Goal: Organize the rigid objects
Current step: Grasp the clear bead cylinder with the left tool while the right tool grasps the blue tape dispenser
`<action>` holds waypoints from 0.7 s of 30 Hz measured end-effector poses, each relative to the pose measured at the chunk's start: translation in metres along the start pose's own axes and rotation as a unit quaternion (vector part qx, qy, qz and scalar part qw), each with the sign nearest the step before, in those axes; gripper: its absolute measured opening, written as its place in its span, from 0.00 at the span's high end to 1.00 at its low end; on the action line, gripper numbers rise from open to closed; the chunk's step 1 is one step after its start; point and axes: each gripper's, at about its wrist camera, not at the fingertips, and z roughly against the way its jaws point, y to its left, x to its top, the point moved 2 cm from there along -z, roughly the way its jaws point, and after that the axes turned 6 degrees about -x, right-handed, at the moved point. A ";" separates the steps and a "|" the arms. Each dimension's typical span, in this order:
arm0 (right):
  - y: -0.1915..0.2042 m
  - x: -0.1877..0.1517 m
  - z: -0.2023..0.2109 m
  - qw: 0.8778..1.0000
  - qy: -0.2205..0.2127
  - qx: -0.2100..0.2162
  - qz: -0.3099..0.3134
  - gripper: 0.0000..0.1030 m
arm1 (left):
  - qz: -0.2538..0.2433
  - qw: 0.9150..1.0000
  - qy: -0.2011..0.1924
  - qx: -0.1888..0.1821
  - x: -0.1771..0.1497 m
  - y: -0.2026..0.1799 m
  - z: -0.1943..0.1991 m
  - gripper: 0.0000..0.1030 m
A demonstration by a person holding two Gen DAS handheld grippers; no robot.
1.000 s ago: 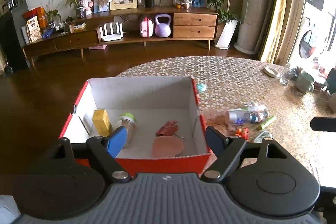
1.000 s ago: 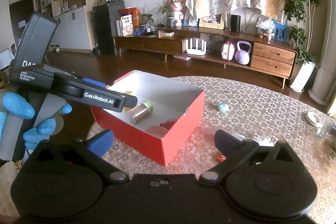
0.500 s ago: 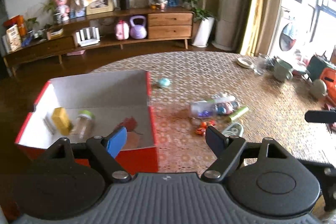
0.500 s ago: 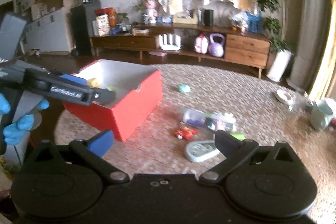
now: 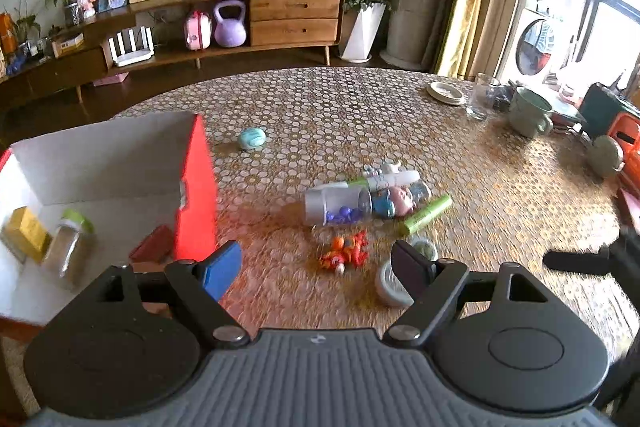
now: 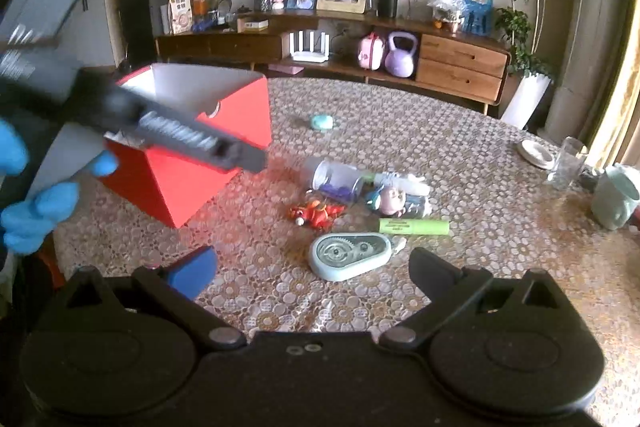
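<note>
**Loose items lie ahead of both tongs, box off to the left**

I have both tongs released and empty. The left tongs (image 5: 316, 267) hover low over the surface (image 5: 360, 115), and the small orange toy (image 5: 346, 251) sits almost straight ahead between their fingers, just beyond the tips. The red box (image 6: 208, 147), where a yellow block (image 5: 26, 235) and a small jar (image 5: 68, 247) already lie, stands to their left.

The right tongs (image 6: 314, 267) face the same cluster from nearer my side. The pale blue tape dispenser (image 6: 350, 255) lies just ahead of them, its long axis running roughly across my line of approach, left to right. Behind it the green tube (image 6: 414, 226) also lies crosswise, then the clear bottle (image 6: 338, 179) on its side. A small blue oval thing (image 6: 322, 122) sits well apart, farther back.

I judge the right tongs better placed for the dispenser and the left for the orange toy; either thing then has to travel left to the box.
</note>
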 end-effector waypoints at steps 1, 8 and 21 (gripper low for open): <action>-0.001 -0.001 -0.005 1.000 0.003 0.000 -0.001 0.00 | -0.001 1.000 0.001 0.004 0.003 -0.001 -0.006 0.20; -0.013 -0.005 -0.038 1.000 0.027 0.007 0.002 0.00 | -0.001 0.999 0.028 0.023 0.020 -0.012 -0.065 0.20; -0.025 -0.003 -0.080 0.999 0.048 0.017 -0.011 0.00 | 0.017 0.997 0.070 0.040 0.034 -0.012 -0.142 0.20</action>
